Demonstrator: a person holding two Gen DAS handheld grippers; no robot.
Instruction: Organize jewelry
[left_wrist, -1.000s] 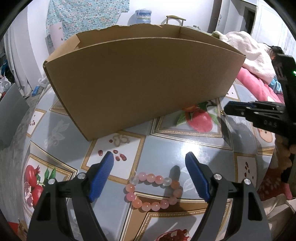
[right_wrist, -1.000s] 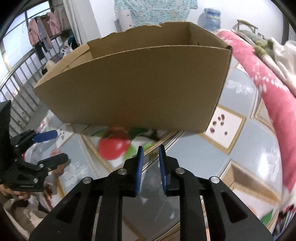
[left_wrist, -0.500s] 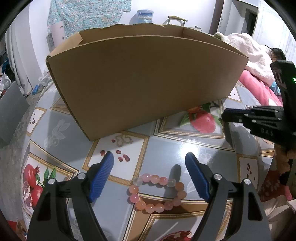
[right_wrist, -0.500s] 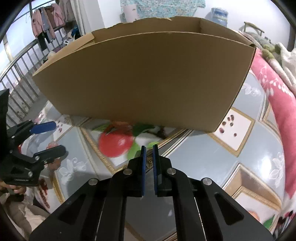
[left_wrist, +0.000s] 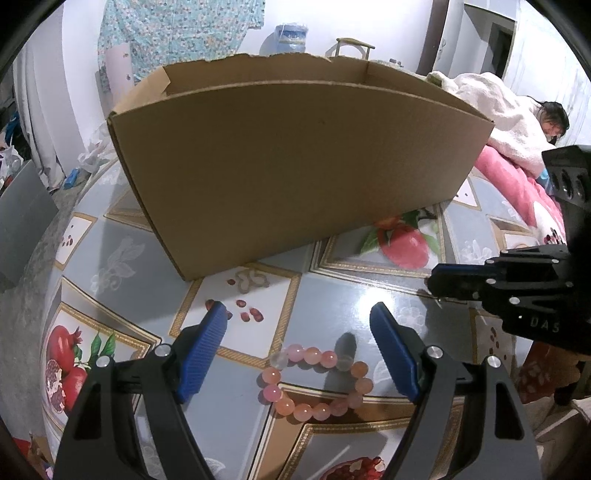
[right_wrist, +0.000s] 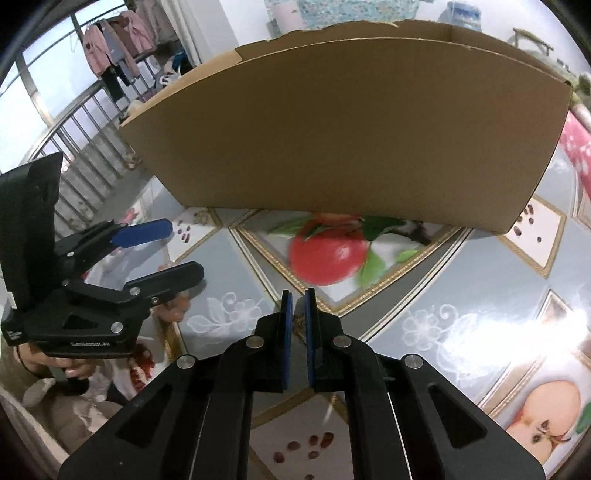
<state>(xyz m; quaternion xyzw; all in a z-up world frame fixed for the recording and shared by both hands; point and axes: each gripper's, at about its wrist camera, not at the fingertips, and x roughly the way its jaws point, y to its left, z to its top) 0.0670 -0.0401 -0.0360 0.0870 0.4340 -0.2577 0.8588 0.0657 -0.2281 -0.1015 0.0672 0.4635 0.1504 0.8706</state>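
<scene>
Judging from the frames, sorting has barely begun: the pink bead bracelet (left_wrist: 317, 380) lies on the desk (left_wrist: 354, 295) between the wide-open pads of the left tool (left_wrist: 298, 343), not gripped. The right tool (right_wrist: 297, 325) is nearly shut, with nothing visible between its pads. Behind stands a cardboard box (left_wrist: 295, 162), its inside hidden. Fruit-patterned oilcloth covers the desk; a bed with pink bedding (left_wrist: 517, 184) lies beyond.
</scene>
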